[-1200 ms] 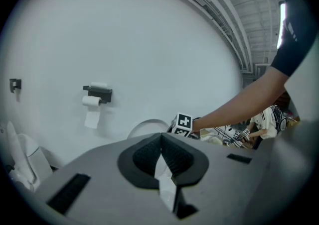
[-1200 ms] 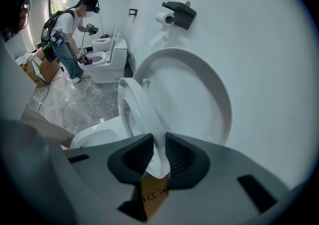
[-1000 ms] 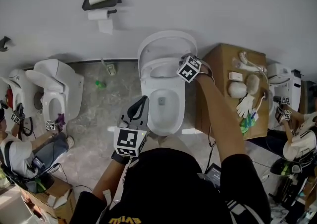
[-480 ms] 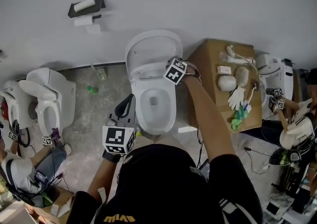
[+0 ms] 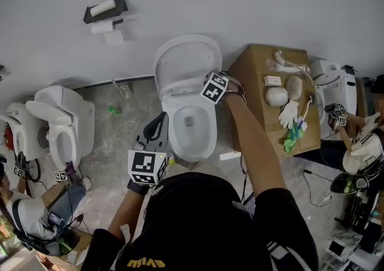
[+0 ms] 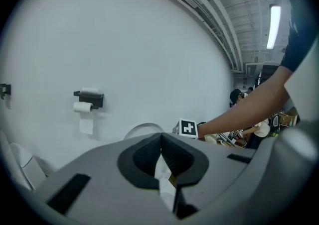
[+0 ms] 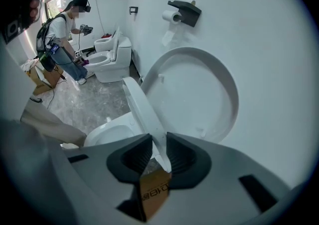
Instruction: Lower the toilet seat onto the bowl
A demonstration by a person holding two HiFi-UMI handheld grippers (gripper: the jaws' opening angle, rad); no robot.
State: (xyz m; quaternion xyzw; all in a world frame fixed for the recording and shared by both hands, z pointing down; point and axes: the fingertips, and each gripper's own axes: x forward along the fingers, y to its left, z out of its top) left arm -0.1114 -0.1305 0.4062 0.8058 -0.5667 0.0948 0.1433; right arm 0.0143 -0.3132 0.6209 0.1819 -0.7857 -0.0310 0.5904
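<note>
A white toilet stands in the middle of the head view with its lid up against the wall. The seat is tilted partway between the lid and the bowl. My right gripper is shut on the seat's right rim. In the right gripper view the seat runs edge-on between the pads, with the lid upright behind it. My left gripper hangs beside the bowl's left front, shut with nothing in it. Its pads meet in the left gripper view.
A cardboard box stands right of the toilet, with gloves and brushes on top. A paper holder is on the wall. More toilets stand at the left. Other people work at both edges.
The right gripper has drawn the seat a little further off the lid, toward me. The head view has shifted. The left gripper has stayed put.
</note>
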